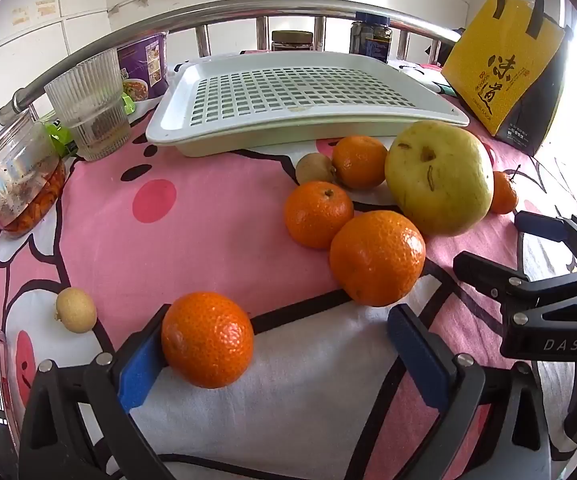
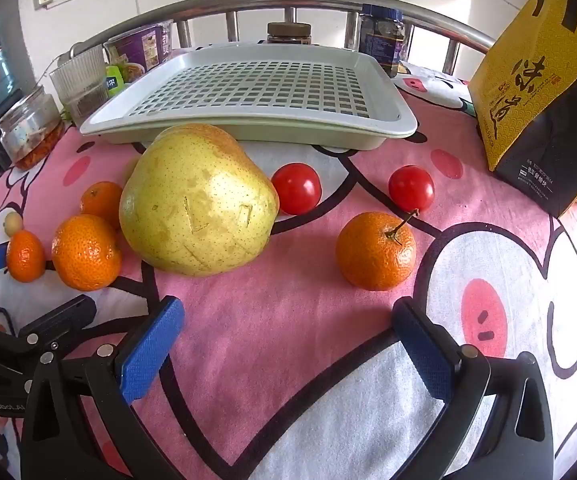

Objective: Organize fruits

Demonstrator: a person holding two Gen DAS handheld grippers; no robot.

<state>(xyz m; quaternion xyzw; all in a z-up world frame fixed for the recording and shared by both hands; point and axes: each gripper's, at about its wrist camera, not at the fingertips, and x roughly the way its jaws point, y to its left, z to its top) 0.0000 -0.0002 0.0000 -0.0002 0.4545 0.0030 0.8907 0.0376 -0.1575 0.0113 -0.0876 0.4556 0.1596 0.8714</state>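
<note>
A pink cartoon-print cloth (image 2: 288, 312) covers the desk. At twelve o'clock in both views sits the white slotted tray (image 2: 256, 88), nothing in it. At two o'clock stands a yellow paper bag (image 2: 528, 96).

The left hand-held gripper (image 1: 284, 356) is spread wide; an orange (image 1: 207, 339) rests against its left blue pad, well apart from the right pad, so nothing is clamped. The right hand-held gripper (image 2: 288, 348) is also wide open and holds nothing, with bare cloth between its pads.

The big yellow-green pear (image 2: 198, 200) lies at eleven o'clock in the right wrist view, just in front of the tray. At its nine o'clock cluster three more oranges, the nearest (image 2: 86, 252) close beside it. A stemmed orange (image 2: 375, 251) lies alone at one o'clock, near the right pad. Two tomatoes (image 2: 296, 189) (image 2: 411, 188) lie behind it, one touching or just beside the pear; I cannot tell which.

In the left wrist view, a ribbed glass (image 1: 90, 108) and a jar (image 1: 20, 184) stand at ten o'clock. One small tan fruit (image 1: 75, 310) lies at nine o'clock; another (image 1: 314, 169) nestles among the oranges.
</note>
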